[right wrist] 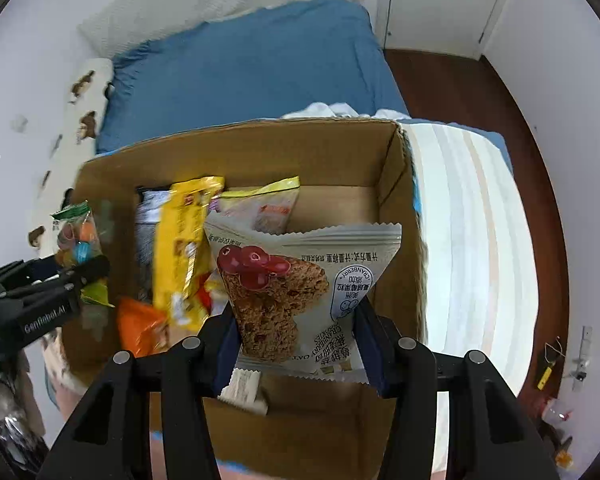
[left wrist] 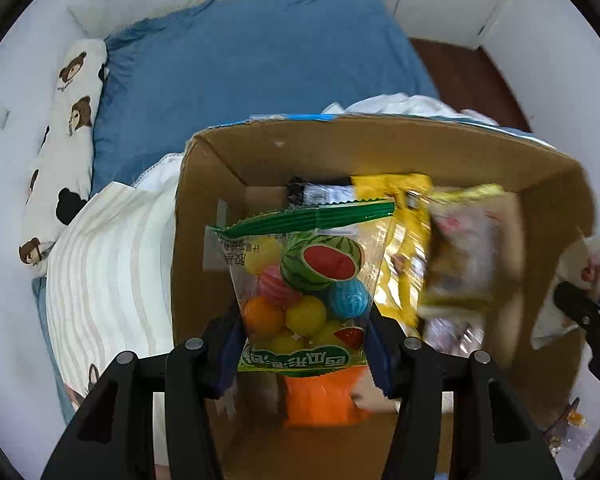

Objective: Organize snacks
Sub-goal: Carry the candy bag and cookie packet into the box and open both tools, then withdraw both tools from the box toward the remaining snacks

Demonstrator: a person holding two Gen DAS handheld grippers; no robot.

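Observation:
An open cardboard box (left wrist: 268,152) (right wrist: 340,148) stands on the bed, with several snack packets inside: a yellow one (left wrist: 400,240) (right wrist: 184,252), an orange one (left wrist: 320,396) (right wrist: 140,324) and pale ones. My left gripper (left wrist: 304,344) is shut on a clear watermelon-print gumball bag (left wrist: 308,288), held above the box's left half. My right gripper (right wrist: 296,340) is shut on a grey cranberry oat cookie packet (right wrist: 300,280) over the box's right half. Each gripper shows at the other view's edge: the right one (left wrist: 584,312) and the left one (right wrist: 60,280), both with their packets.
The box sits on a blue sheet (left wrist: 260,60) beside a striped white blanket (left wrist: 108,264) (right wrist: 472,240). A bear-print pillow (left wrist: 68,128) lies along the left wall. Dark wooden floor (right wrist: 440,88) and a white door lie to the right, with small clutter (right wrist: 552,360) by the wall.

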